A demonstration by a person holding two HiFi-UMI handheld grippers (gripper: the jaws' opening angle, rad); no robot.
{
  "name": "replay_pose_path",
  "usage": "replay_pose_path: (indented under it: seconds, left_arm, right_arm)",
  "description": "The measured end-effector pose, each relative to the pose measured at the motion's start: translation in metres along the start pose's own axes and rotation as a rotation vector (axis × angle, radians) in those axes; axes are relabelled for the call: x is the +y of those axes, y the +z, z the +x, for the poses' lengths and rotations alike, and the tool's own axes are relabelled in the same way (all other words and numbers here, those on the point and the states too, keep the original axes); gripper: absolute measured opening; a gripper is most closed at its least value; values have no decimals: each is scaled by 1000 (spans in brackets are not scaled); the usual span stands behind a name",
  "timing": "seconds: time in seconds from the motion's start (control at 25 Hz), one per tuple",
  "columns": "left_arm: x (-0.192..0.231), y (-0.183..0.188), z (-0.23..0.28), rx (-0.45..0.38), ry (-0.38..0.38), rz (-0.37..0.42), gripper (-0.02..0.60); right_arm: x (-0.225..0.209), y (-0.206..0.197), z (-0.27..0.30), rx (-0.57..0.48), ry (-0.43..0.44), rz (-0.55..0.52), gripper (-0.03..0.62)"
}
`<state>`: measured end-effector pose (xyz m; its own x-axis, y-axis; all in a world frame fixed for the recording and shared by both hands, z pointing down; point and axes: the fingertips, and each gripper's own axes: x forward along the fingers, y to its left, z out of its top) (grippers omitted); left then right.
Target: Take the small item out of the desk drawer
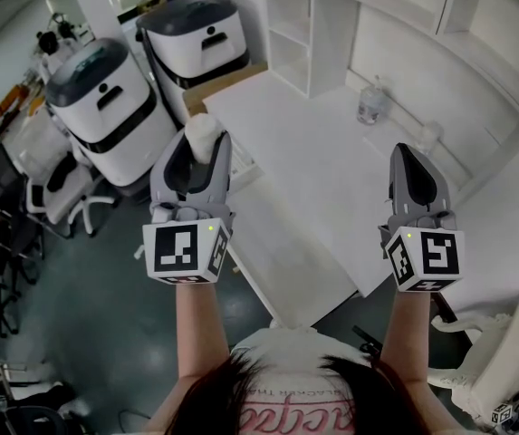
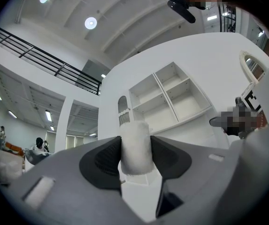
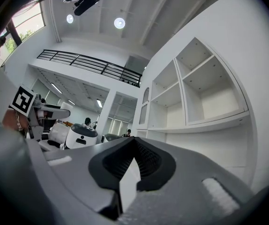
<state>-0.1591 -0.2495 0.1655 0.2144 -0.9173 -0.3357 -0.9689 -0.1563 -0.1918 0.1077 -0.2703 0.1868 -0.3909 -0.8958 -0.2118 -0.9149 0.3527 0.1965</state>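
Observation:
My left gripper is held up in the air off the left end of the white desk and is shut on a small white cylinder. The cylinder stands upright between the dark pads, and its rounded top sticks out past the fingertips. My right gripper hovers above the desk's right part, its jaws shut with nothing between them; in the right gripper view the pads meet at the tip. I cannot make out a drawer for certain; a lower white slab juts out under the desk between the grippers.
A clear plastic jar and a small white cup stand on the desk near the back wall. White open shelves rise behind it. Two white machines and office chairs fill the floor at left.

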Motion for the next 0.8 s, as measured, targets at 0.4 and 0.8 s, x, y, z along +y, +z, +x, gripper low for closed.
replay_pose_path:
  seconds: [0.4,0.8]
  left_arm:
    - [-8,0,4,8,-3,32,204]
    - [-15,1,11,0,-8,35,204]
  right_arm:
    - [5,-3,3,7,21,-24,2]
    - [0,-5,4,7,23,-27,2]
